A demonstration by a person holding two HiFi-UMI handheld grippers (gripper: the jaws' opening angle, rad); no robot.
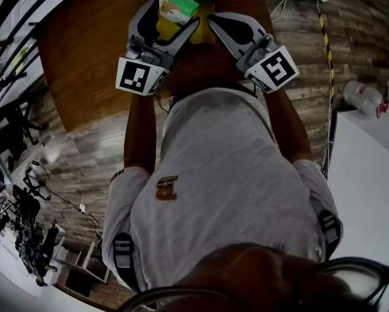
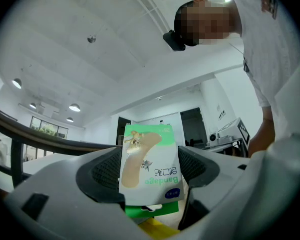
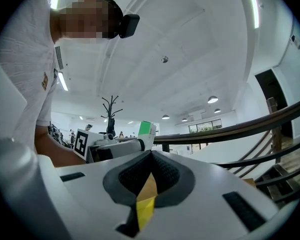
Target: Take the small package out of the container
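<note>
Flat glossy cardboard package (image 2: 151,164) stands pinched in the left gripper (image 1: 171,15); right gripper (image 3: 148,178) clamps yellow container (image 3: 144,211) at its thin edge

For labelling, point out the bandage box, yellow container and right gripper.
bandage box (image 2: 150,159): left gripper view, middle of its printed front.
yellow container (image 3: 144,209): right gripper view, edge pinched between the jaws.
right gripper (image 1: 211,20): head view, jaw tips.

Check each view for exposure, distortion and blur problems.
Head view: dim, corners dark, box sharp. Left gripper view: heavy fisheye, box print legible in the left gripper, mosaic patch above. Right gripper view: fisheye, glaring ceiling strips, right gripper shut on the yellow container.
</note>
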